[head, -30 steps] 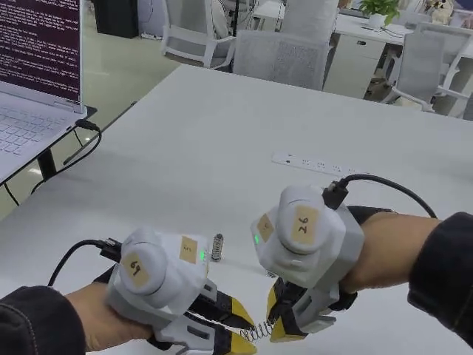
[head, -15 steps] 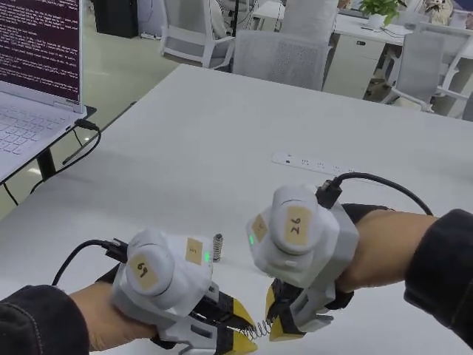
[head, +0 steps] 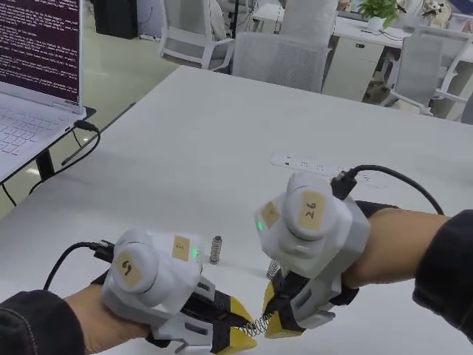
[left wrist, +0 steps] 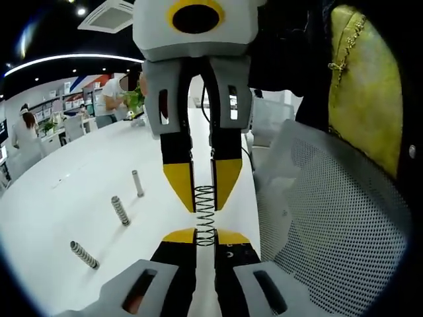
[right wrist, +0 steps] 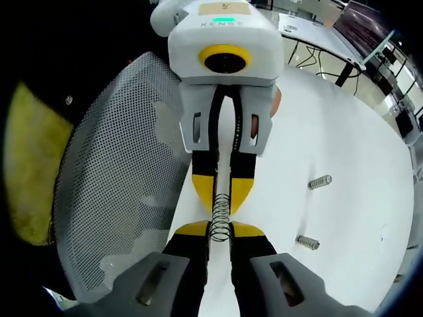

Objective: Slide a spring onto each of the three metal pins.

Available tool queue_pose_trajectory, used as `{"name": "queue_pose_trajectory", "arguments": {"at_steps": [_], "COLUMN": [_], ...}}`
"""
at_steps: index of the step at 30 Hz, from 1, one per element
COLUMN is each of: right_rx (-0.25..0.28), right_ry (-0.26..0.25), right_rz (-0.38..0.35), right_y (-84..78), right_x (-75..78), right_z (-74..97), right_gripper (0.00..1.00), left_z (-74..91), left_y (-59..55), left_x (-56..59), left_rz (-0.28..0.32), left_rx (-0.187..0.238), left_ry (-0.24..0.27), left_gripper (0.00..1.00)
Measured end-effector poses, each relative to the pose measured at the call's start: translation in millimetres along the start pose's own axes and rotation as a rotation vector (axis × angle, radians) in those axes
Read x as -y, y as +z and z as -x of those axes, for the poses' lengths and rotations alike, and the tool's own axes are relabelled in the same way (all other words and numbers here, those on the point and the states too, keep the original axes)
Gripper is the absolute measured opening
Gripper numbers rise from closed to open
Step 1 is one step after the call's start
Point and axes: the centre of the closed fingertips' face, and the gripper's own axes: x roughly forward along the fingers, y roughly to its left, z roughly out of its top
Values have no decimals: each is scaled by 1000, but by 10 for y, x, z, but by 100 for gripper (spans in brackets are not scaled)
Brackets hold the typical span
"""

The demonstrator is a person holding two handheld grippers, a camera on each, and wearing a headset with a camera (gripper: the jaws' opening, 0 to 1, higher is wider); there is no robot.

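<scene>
White tabletop [head: 222,126] has a laptop [head: 29,81] off its left side and a power strip [head: 310,164] lying on it. Left gripper [left wrist: 205,236] and right gripper [left wrist: 205,198] meet tip to tip, both pairs of jaws pinched on one spring [left wrist: 205,214]. Nearby stand a bare pin [left wrist: 137,183] and two sprung pins [left wrist: 120,211].

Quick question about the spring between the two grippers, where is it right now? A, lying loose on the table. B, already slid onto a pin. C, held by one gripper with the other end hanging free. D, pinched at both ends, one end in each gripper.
D: the spring stretches between the facing yellow tips, one end pinched in the left gripper and the other in the right gripper.
</scene>
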Motion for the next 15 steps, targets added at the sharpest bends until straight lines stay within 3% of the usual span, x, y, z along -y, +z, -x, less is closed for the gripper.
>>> {"name": "queue_pose_trajectory", "arguments": {"at_steps": [5, 11, 15], "right_rx": [67, 242, 276], "right_ry": [-6, -11, -15], "right_rz": [-23, -66, -69], "right_y": [15, 153, 180], "right_x": [16, 26, 19], "right_z": [46, 176, 233], "right_gripper": [12, 14, 15], "left_z": [20, 59, 94], "left_y": [23, 69, 128], "left_x": [-10, -24, -52], "left_rz": [17, 36, 52], "left_rx": [28, 62, 96], "left_ry": [-1, 4, 12], "left_gripper": [1, 1, 1]}}
